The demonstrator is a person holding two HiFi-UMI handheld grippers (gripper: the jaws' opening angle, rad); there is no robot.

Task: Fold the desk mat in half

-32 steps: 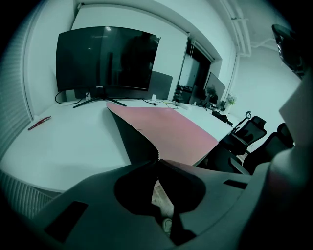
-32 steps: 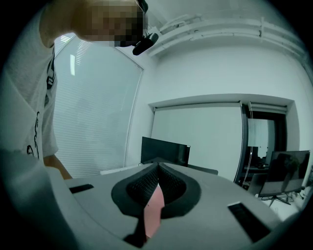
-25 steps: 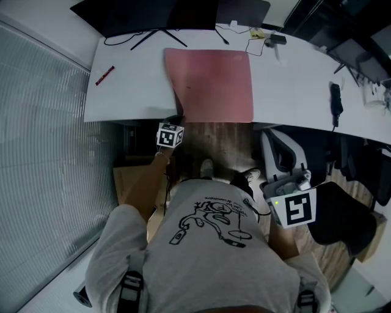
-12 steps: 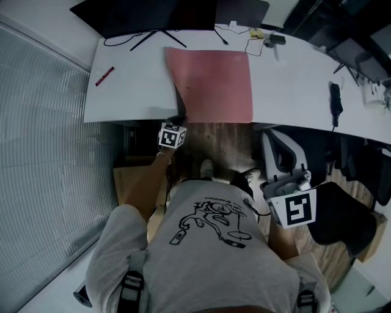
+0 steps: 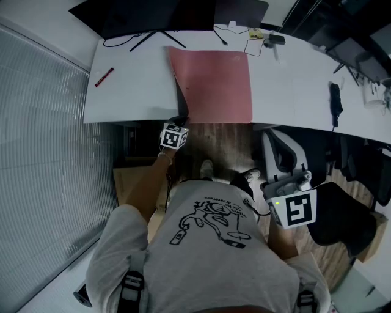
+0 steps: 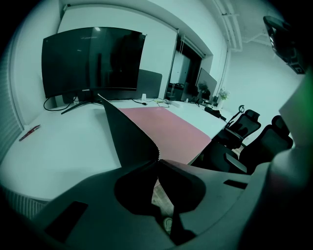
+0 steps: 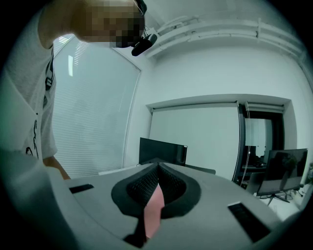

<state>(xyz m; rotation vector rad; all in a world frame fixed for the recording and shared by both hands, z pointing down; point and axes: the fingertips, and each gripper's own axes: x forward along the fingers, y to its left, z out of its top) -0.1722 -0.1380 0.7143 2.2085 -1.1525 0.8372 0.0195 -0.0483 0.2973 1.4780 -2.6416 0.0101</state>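
The desk mat (image 5: pixel 214 85) is pink on top and lies on the white desk (image 5: pixel 128 92) in the head view. Its left edge is raised and shows a dark underside (image 6: pixel 129 134). My left gripper (image 5: pixel 182 121) is at the mat's near left corner, at the desk's front edge, shut on that corner (image 6: pixel 157 160). The pink top (image 6: pixel 168 129) stretches away to the right of the jaws. My right gripper (image 5: pixel 287 192) hangs low beside the person's right hip, away from the desk. Its jaws (image 7: pixel 157 168) meet at the tips, and a pink sliver shows through the slot below them.
A black monitor (image 5: pixel 146 15) stands at the back of the desk, with cables (image 5: pixel 263 40) to its right. A red pen (image 5: pixel 104 76) lies at the left, a black device (image 5: pixel 335 98) at the right. Office chairs (image 5: pixel 287 153) stand under and beside the desk. Window blinds (image 5: pixel 43 153) fill the left.
My left gripper has moved slightly right and toward the desk, carrying the mat's near left corner with it. The mat's left edge now slants further right. The right gripper has not moved.
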